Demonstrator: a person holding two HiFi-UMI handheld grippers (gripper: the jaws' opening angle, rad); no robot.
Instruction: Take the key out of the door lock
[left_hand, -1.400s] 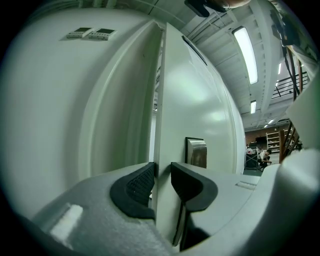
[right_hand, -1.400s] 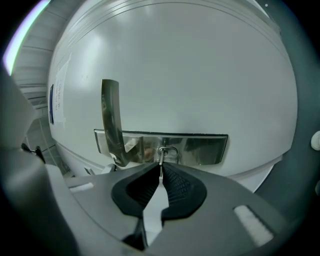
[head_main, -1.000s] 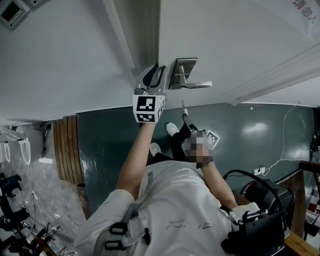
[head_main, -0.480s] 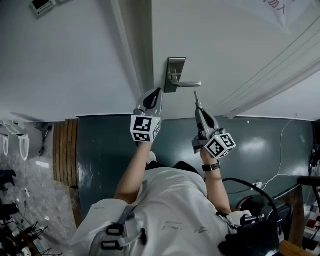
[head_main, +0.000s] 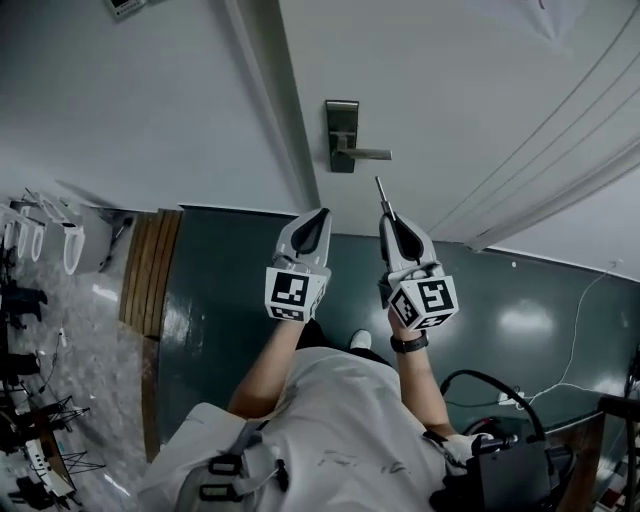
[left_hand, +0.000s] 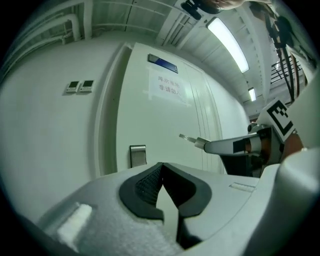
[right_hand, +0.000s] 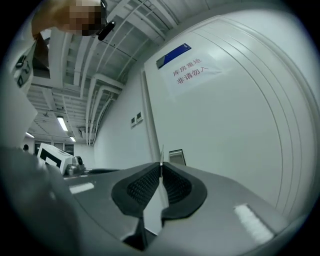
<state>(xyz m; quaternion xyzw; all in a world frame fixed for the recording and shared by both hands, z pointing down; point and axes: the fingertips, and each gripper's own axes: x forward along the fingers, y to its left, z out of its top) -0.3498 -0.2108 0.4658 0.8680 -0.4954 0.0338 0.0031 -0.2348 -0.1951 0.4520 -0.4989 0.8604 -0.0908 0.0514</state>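
The silver lock plate with its lever handle (head_main: 342, 135) sits on the white door (head_main: 450, 90). My right gripper (head_main: 392, 222) is shut on the key (head_main: 381, 192), whose thin blade sticks out past the pads, clear of the lock and below it. In the right gripper view the key (right_hand: 161, 154) stands upright between the closed pads, with the lock plate (right_hand: 177, 156) behind it. My left gripper (head_main: 318, 215) is shut and empty, level with the right one and apart from the door. The left gripper view shows the key (left_hand: 186, 138) and the lock plate (left_hand: 137, 155).
The door frame (head_main: 270, 110) runs left of the lock. A paper sign (right_hand: 192, 71) hangs on the door. Two wall switches (left_hand: 80, 86) sit left of the frame. A wooden strip (head_main: 150, 270) and cables (head_main: 590, 310) lie on the dark floor below.
Both grippers have drawn back from the door. The left gripper, open beside the lock plate a second ago, is now shut. The right gripper has risen level with it, holding the key.
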